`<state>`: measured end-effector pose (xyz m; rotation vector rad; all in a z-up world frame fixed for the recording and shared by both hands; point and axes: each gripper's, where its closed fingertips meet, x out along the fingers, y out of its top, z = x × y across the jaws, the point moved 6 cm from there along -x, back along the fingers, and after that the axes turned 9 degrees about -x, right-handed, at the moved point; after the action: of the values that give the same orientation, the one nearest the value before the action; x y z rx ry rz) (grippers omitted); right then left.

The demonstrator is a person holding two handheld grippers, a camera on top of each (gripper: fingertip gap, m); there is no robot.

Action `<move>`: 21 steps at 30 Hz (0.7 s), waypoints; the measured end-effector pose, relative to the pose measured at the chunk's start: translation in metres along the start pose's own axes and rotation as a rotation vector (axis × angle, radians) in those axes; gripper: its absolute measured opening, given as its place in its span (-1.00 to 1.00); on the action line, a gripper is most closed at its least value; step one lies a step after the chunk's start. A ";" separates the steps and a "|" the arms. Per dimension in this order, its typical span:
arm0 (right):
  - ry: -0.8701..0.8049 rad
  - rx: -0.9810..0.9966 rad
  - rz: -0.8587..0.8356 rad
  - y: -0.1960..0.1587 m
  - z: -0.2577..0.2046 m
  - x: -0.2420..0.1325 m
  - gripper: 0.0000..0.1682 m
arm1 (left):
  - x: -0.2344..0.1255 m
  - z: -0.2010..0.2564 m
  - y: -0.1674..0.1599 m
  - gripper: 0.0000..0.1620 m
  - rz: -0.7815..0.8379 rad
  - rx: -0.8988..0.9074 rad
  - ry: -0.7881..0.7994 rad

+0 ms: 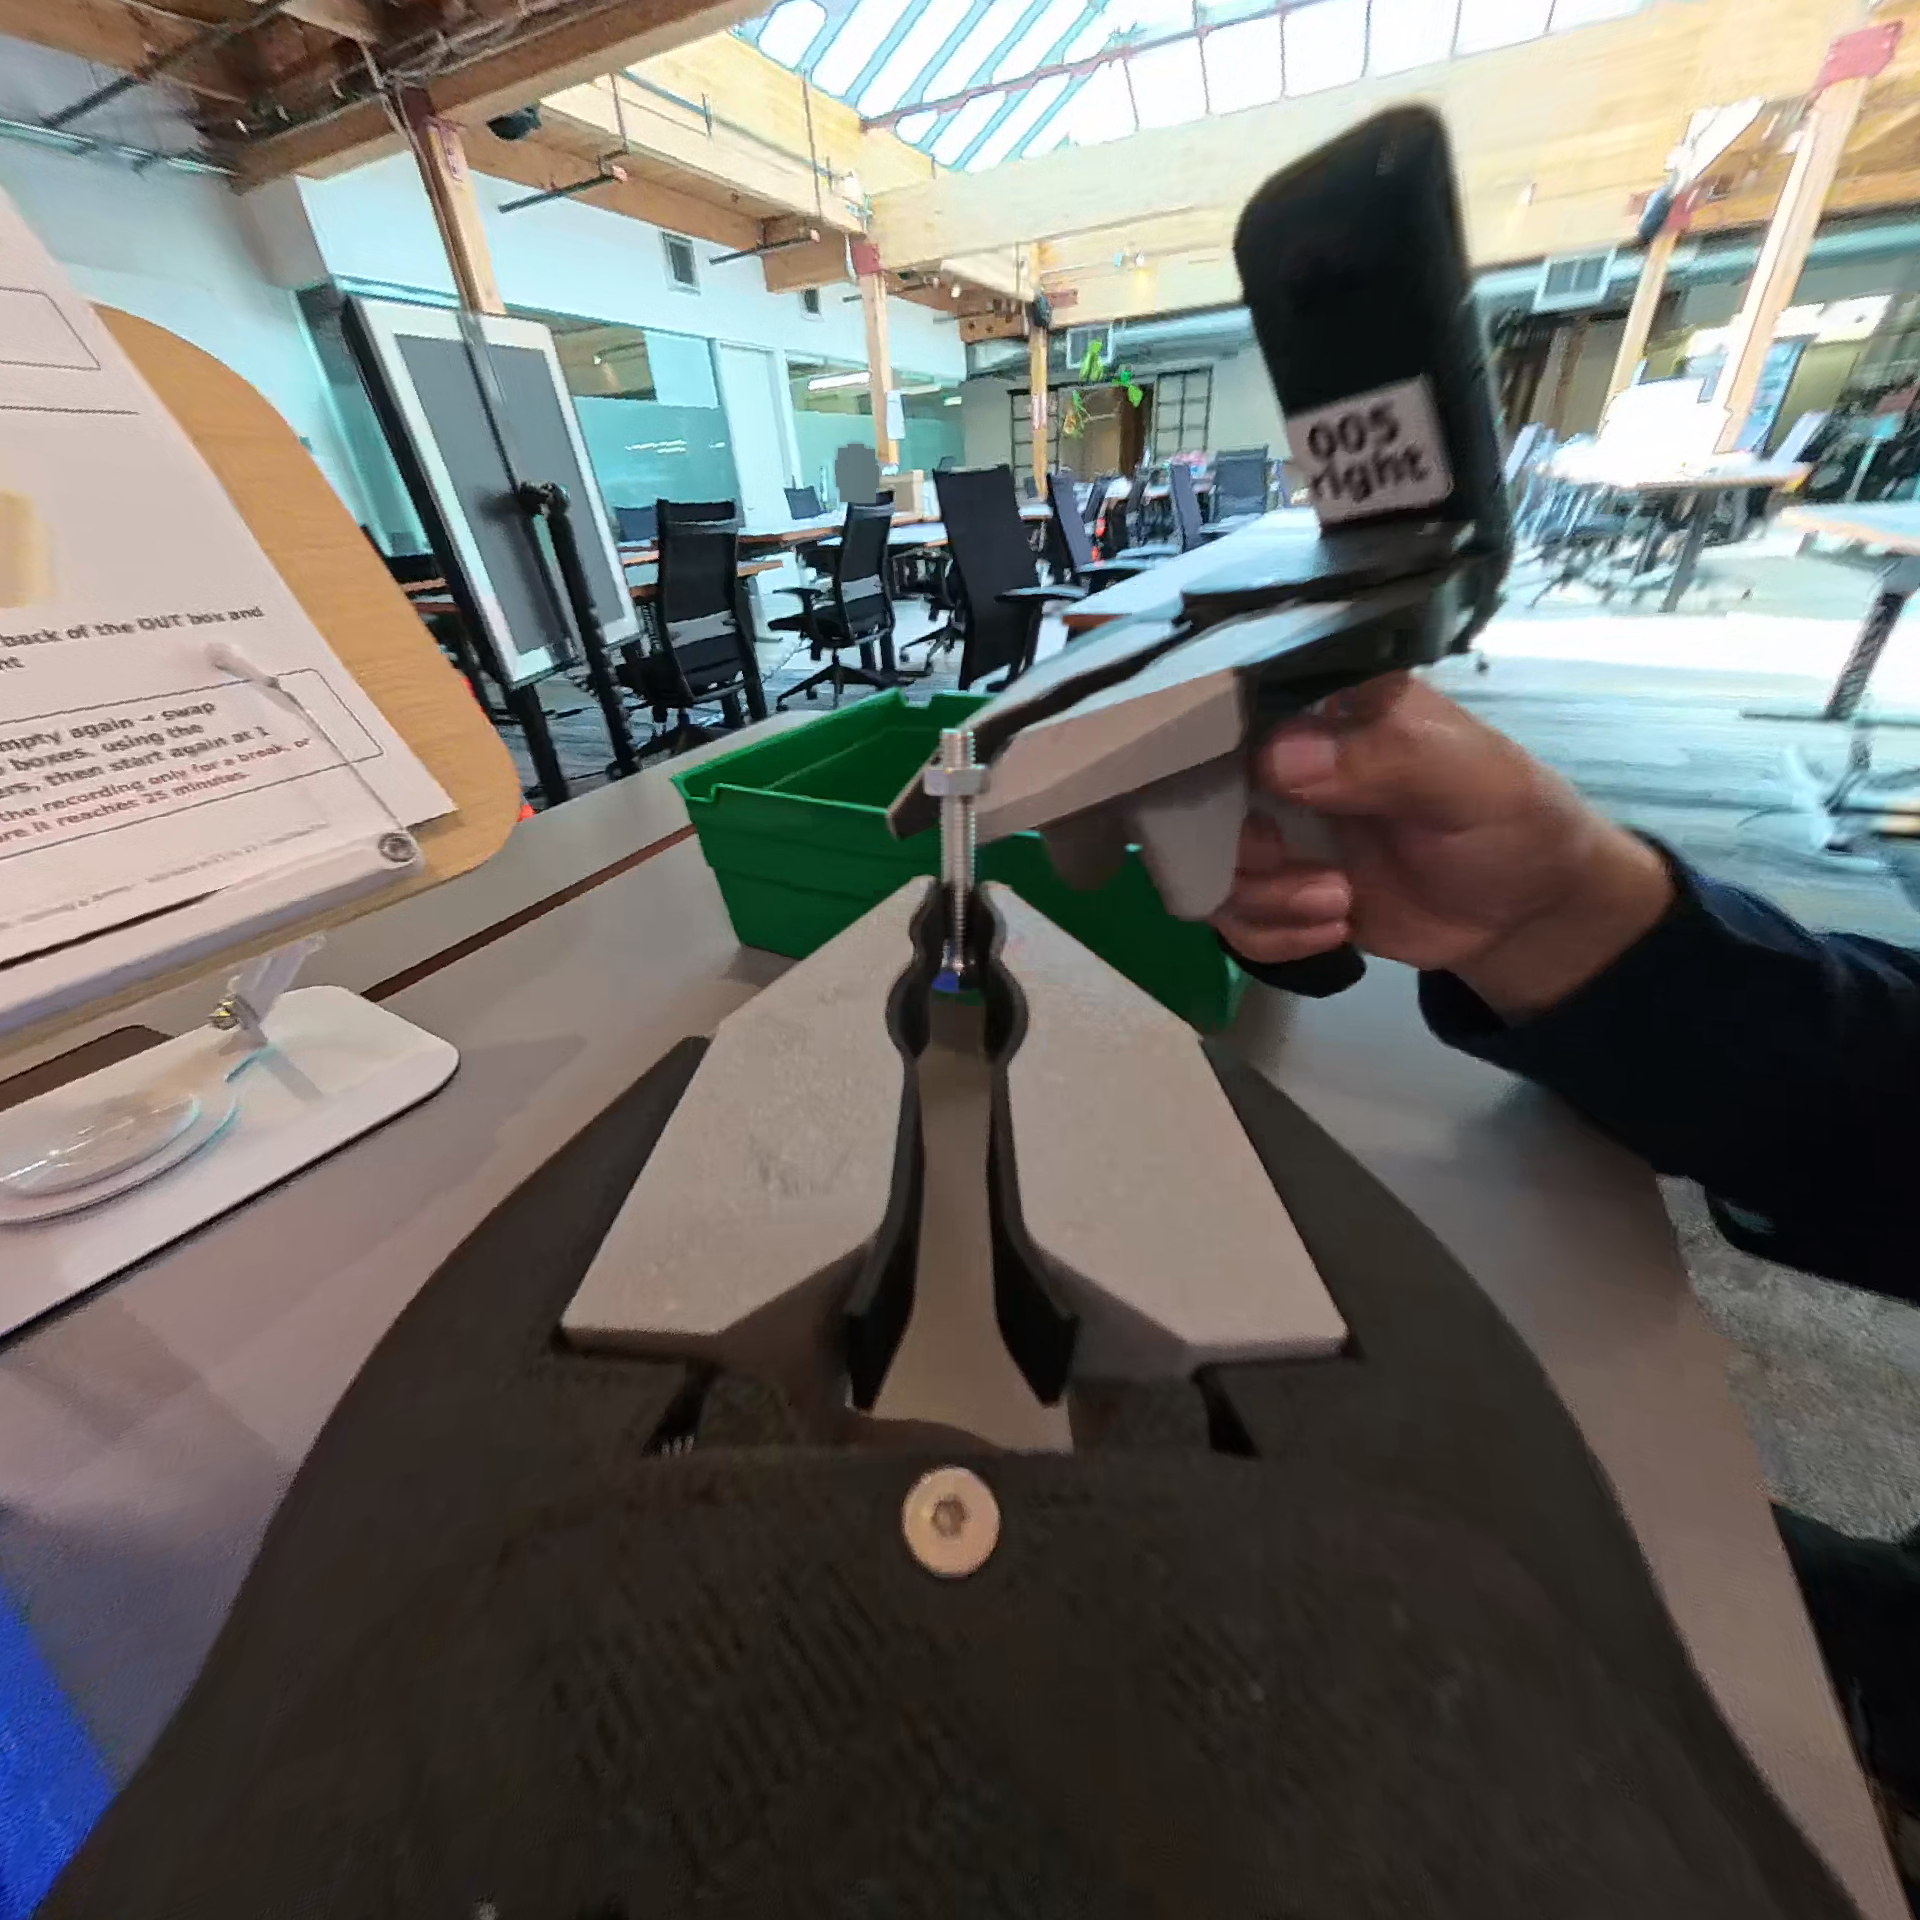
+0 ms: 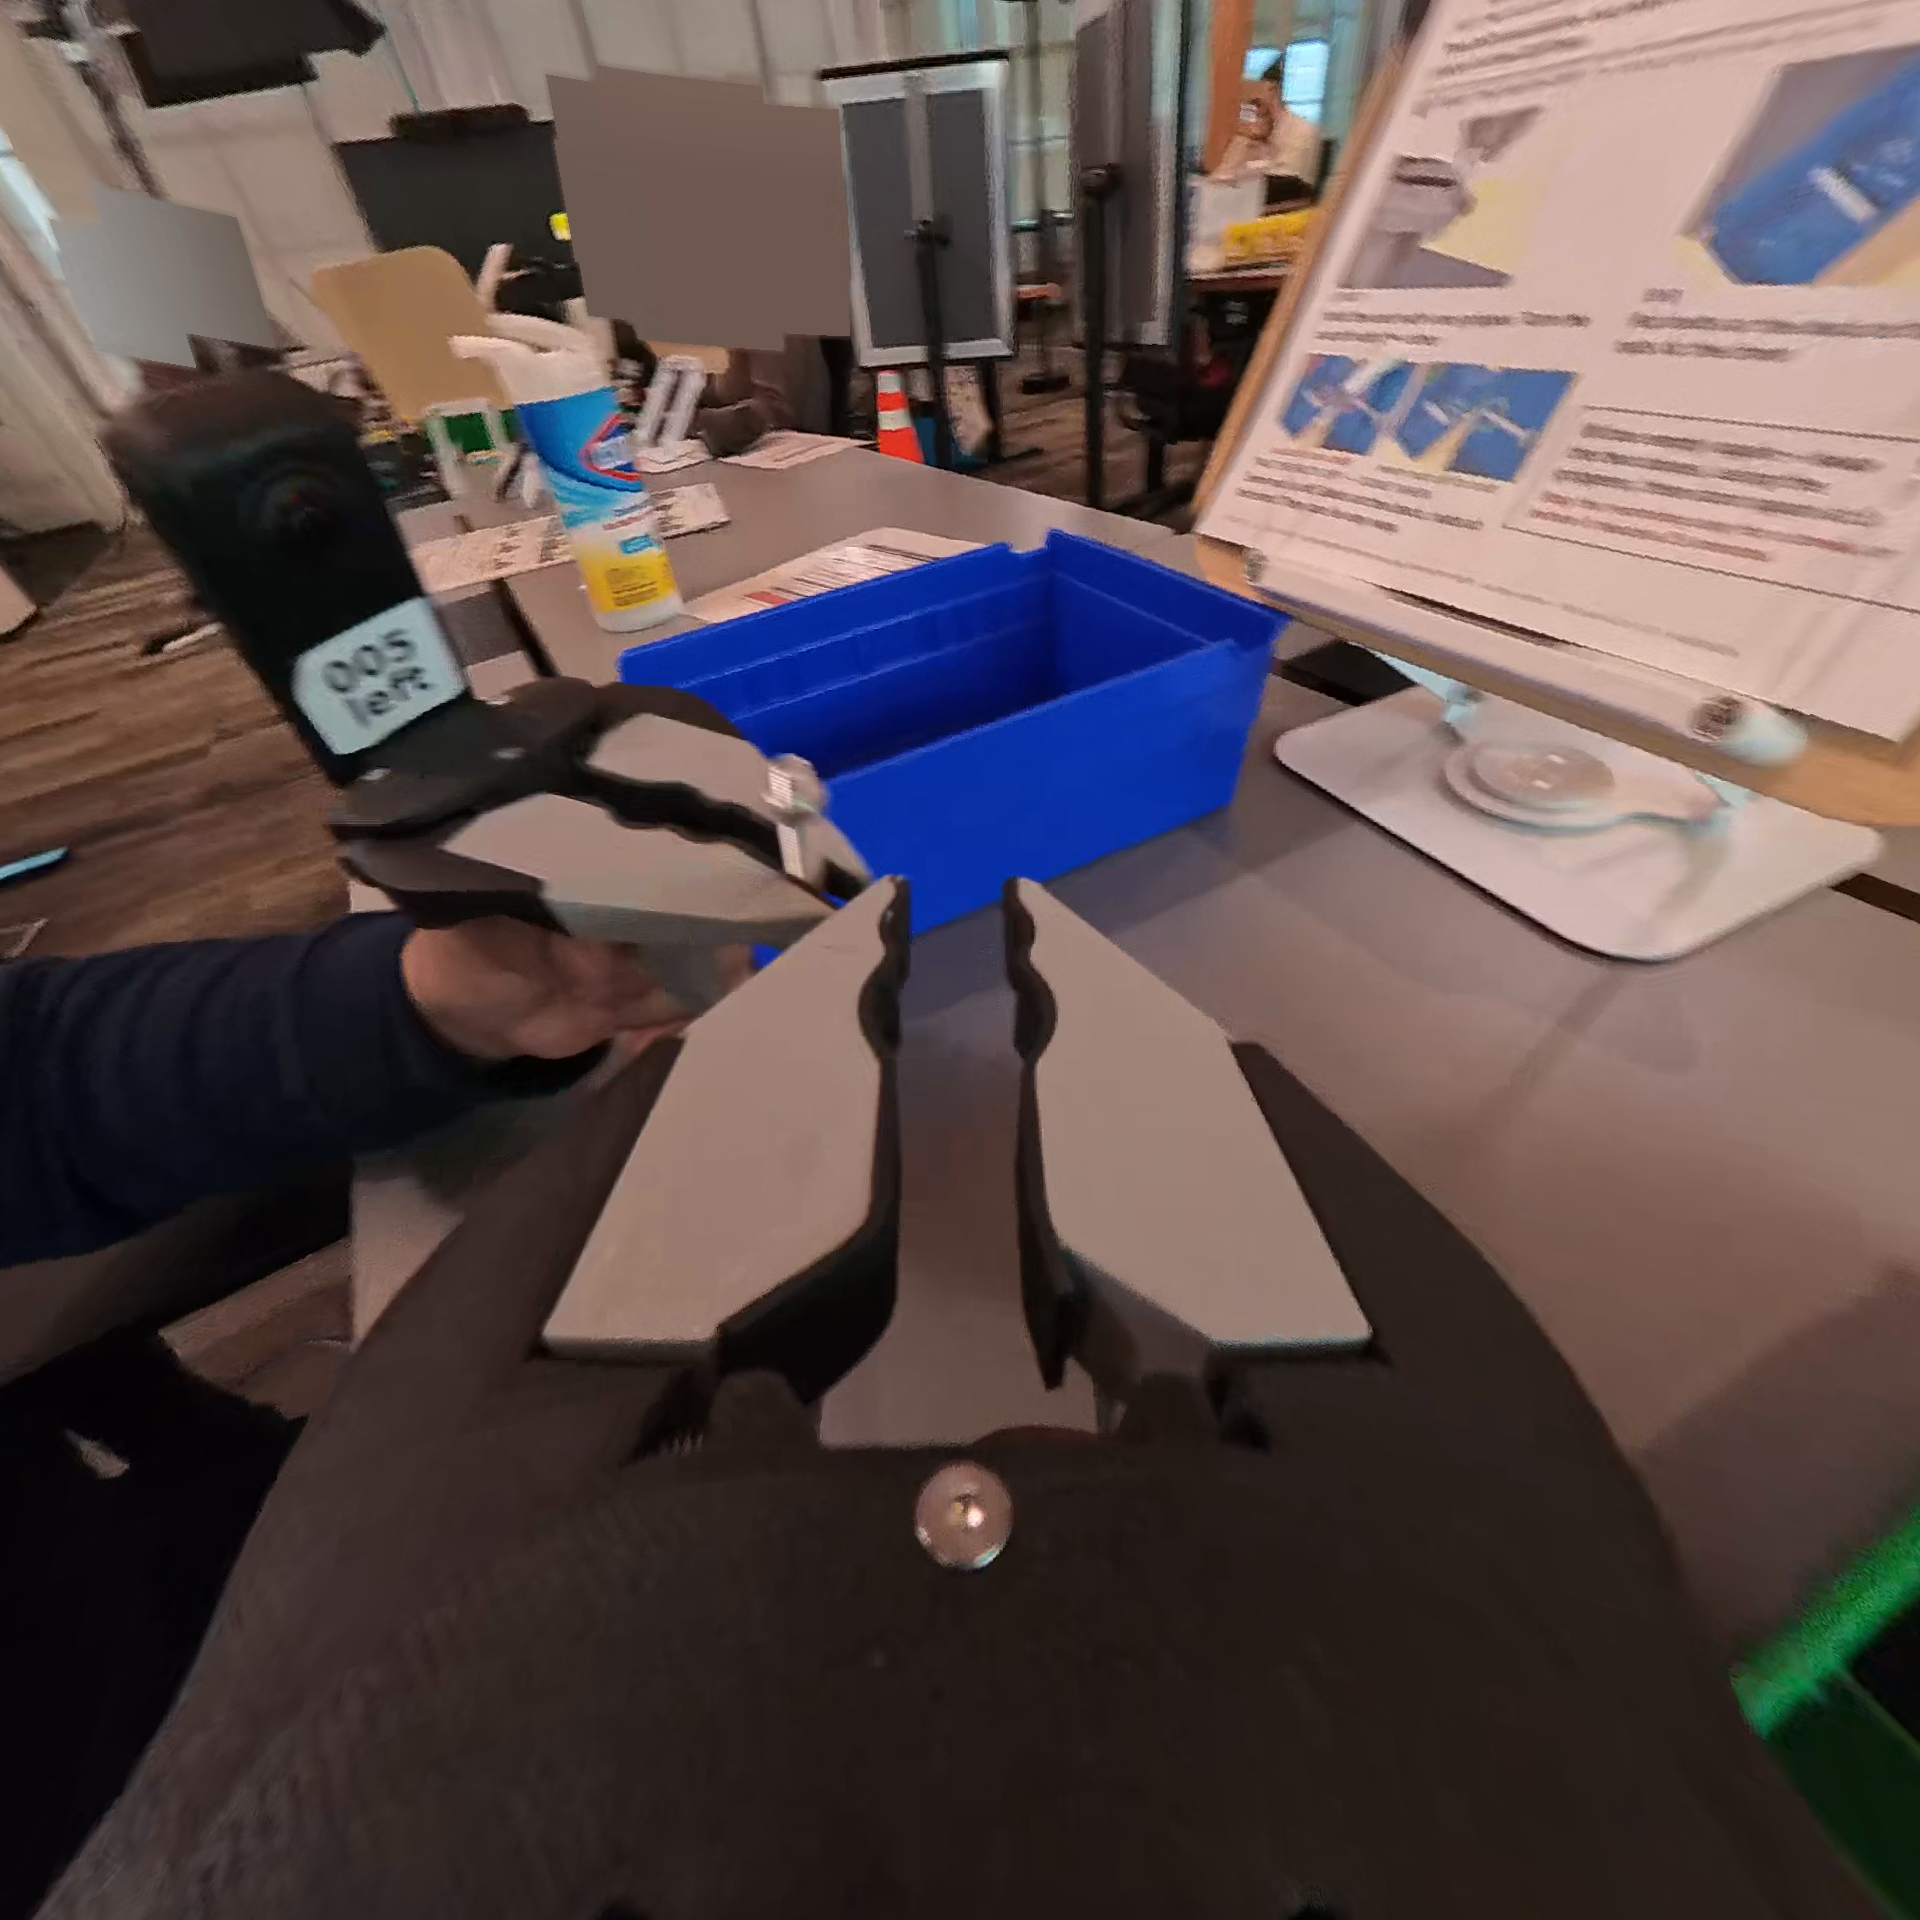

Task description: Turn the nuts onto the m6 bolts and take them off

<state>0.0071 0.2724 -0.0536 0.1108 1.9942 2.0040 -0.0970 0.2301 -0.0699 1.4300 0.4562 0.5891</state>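
Note:
My left gripper is shut on the lower part of a silver M6 bolt and holds it upright above the grey table. A hex nut sits near the top of the thread. My right gripper comes in from the right, with its tips level with the nut. In the right wrist view my right gripper is open with nothing between its fingers. The left gripper, the bolt and the nut lie just left of its left fingertip.
A green bin stands behind the bolt. Its corner also shows in the right wrist view. A blue bin is across the table. An instruction board on a white stand is at the side. A wipes canister stands farther back. My two grippers' fingertips are within a few centimetres of each other.

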 end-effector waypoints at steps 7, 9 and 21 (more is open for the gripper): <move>0.094 -0.047 0.084 0.014 -0.021 -0.001 -0.62 | 0.004 -0.001 -0.007 -0.98 -0.052 0.005 -0.007; 0.087 -0.078 0.063 0.011 -0.026 0.003 -0.61 | 0.006 0.004 -0.010 -0.98 -0.064 0.027 -0.017; 0.100 -0.030 0.090 0.012 -0.021 0.000 -0.62 | 0.005 -0.002 -0.010 -0.98 -0.056 -0.007 0.001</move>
<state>-0.0006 0.2526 -0.0429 0.0968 2.0520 2.1340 -0.0927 0.2342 -0.0795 1.4062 0.4927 0.5458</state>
